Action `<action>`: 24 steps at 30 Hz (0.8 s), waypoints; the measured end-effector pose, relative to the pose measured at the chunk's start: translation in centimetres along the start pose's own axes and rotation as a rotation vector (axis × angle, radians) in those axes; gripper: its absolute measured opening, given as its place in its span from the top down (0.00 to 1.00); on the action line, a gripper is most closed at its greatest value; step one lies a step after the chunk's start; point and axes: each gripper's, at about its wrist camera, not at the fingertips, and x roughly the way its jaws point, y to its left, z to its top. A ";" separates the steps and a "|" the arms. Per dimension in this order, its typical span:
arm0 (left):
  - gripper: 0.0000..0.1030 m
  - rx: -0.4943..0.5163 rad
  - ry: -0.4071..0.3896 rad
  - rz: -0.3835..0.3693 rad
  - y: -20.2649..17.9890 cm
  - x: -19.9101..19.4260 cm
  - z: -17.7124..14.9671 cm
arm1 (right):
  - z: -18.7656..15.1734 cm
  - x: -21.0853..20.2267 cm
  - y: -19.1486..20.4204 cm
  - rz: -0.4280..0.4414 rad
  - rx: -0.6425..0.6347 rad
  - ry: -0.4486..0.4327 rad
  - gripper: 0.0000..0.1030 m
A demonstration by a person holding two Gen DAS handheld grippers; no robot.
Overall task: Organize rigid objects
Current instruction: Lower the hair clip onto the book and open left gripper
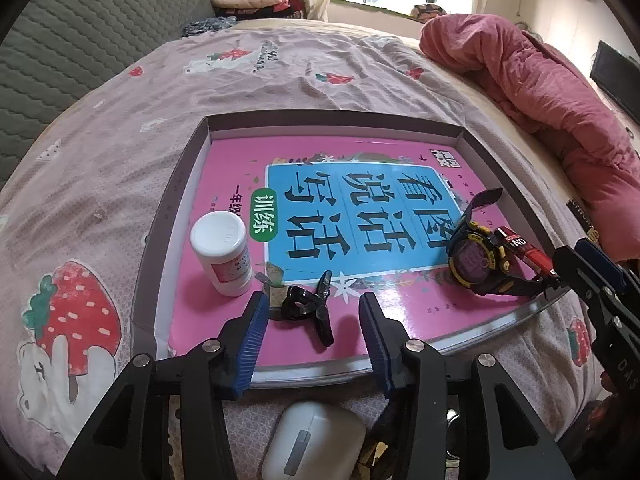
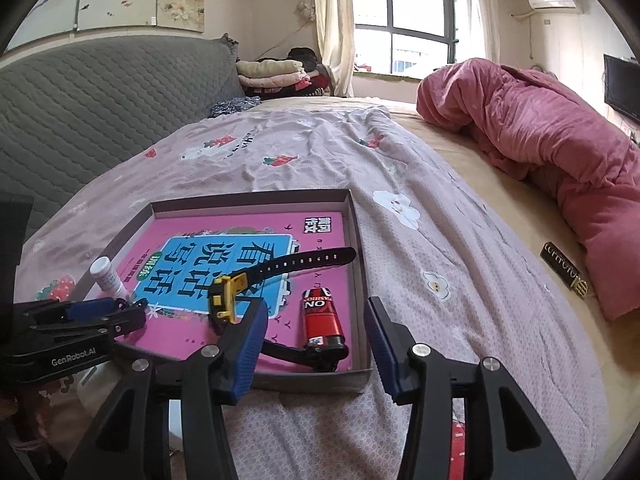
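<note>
Below the left gripper [image 1: 312,316], only its view shows a black clip [image 1: 308,312].

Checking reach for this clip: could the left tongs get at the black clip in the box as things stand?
Probably yes. The left tongs stand open just short of the black clip, which lies on the pink book with nothing over it; the white bottle stands off to the side.

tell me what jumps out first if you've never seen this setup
A bright pink book with a blue title panel fills a shallow box on the bed. On it stand a white bottle at the left, a black clip near the front and a yellow and black watch beside a red lighter at the right. Both grippers, left gripper and right gripper, are open and hold nothing.
</note>
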 end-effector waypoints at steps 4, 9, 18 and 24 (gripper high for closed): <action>0.52 -0.005 0.002 -0.010 0.1 -0.2 0.1 | 0.0 -0.1 0.5 -0.002 -0.014 0.002 0.52; 0.46 -0.021 0.004 -0.027 0.3 -0.4 0.2 | 0.1 -0.4 0.8 -0.010 -0.013 0.001 0.50; 0.38 -0.038 0.000 -0.055 0.5 -1.2 0.2 | 0.7 -1.2 0.8 -0.017 -0.004 -0.024 0.43; 0.37 -0.040 -0.012 -0.063 0.6 -1.9 0.3 | 1.0 -1.8 0.8 -0.031 -0.008 -0.033 0.43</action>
